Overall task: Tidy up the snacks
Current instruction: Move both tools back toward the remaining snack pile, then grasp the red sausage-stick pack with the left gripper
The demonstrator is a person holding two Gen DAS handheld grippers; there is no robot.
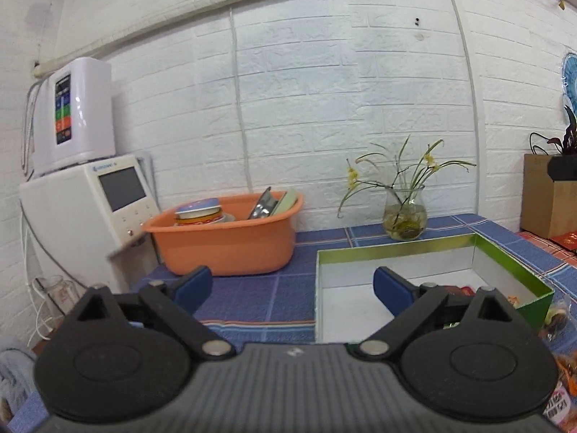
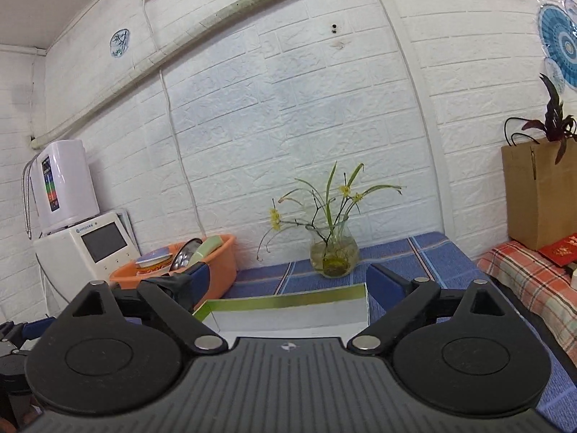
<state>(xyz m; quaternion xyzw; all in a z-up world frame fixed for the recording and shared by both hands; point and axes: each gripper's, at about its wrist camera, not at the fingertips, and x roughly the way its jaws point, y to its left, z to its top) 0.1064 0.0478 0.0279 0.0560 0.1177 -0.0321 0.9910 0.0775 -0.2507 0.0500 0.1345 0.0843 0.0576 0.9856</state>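
Note:
A green-rimmed box [image 1: 396, 252] with white inner walls lies on the blue checked cloth; a few snack packets [image 1: 465, 290] show inside it behind my right finger. More wrapped snacks [image 1: 557, 319] lie outside its right corner. My left gripper [image 1: 292, 288] hovers above the box's near left edge, open, nothing between its blue pads [image 1: 196, 285]. In the right wrist view the same box [image 2: 288, 301] sits just ahead and below. My right gripper [image 2: 288, 281] is open and empty above it. The left gripper's tip [image 2: 21, 328] pokes in at that view's left edge.
An orange basin [image 1: 223, 245] holding dishes stands at the left, beside white appliances [image 1: 90, 209]. A glass vase with flowers [image 1: 404, 216] sits by the white brick wall. A brown paper bag [image 2: 537, 195] and a red packet [image 2: 560, 249] rest on an orange plaid surface at the right.

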